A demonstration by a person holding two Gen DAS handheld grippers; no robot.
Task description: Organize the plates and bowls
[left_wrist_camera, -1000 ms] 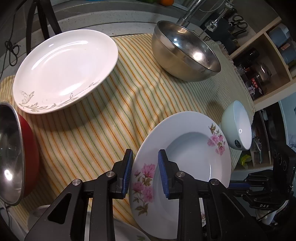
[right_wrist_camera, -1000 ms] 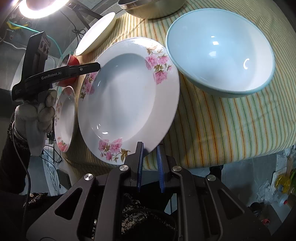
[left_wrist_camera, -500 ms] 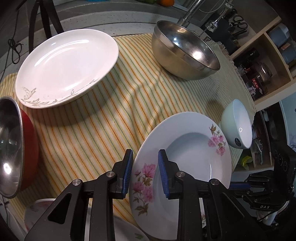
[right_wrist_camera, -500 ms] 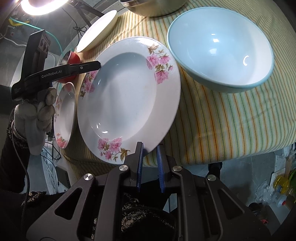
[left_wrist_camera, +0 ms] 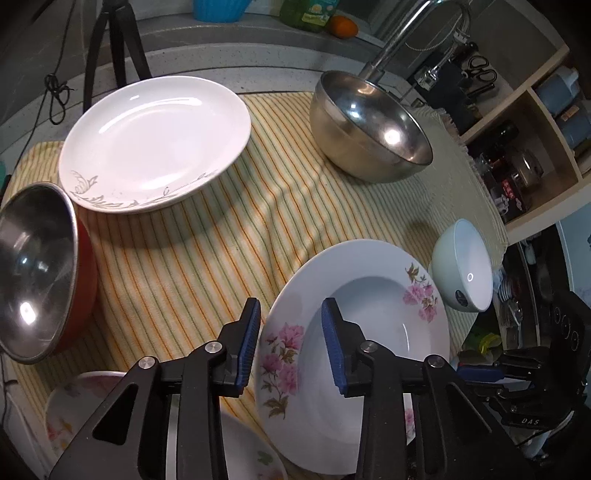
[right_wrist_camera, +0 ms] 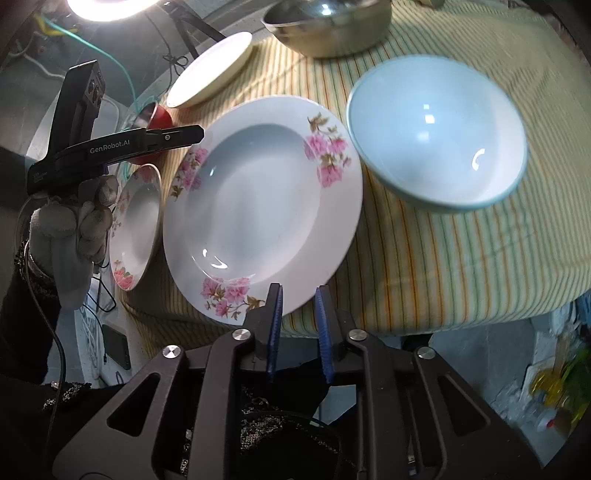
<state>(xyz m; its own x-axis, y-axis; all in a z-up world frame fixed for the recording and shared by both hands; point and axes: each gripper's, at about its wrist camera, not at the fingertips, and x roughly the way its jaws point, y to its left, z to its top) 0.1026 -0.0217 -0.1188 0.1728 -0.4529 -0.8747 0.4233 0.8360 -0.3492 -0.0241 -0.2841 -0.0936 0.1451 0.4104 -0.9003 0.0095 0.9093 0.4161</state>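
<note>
pink-flowered deep plate (left_wrist_camera: 373, 314) flat on striped cloth (left_wrist_camera: 207, 258)

Setting: a home kitchen. Evidence: a chrome tap (left_wrist_camera: 413, 33) stood behind a speckled counter (left_wrist_camera: 258, 55); a striped cloth (left_wrist_camera: 207, 258) carried plates and bowls; an open wooden shelf (left_wrist_camera: 532, 122) held jars and cups; scissors (left_wrist_camera: 480, 70) hung nearby; a dish-soap bottle (left_wrist_camera: 308, 13) sat by the wall.

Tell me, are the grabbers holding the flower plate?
No, nothing is held. The left gripper and right gripper have just been opening; the flower plate has its rim between their fingers, not pinched.
</note>
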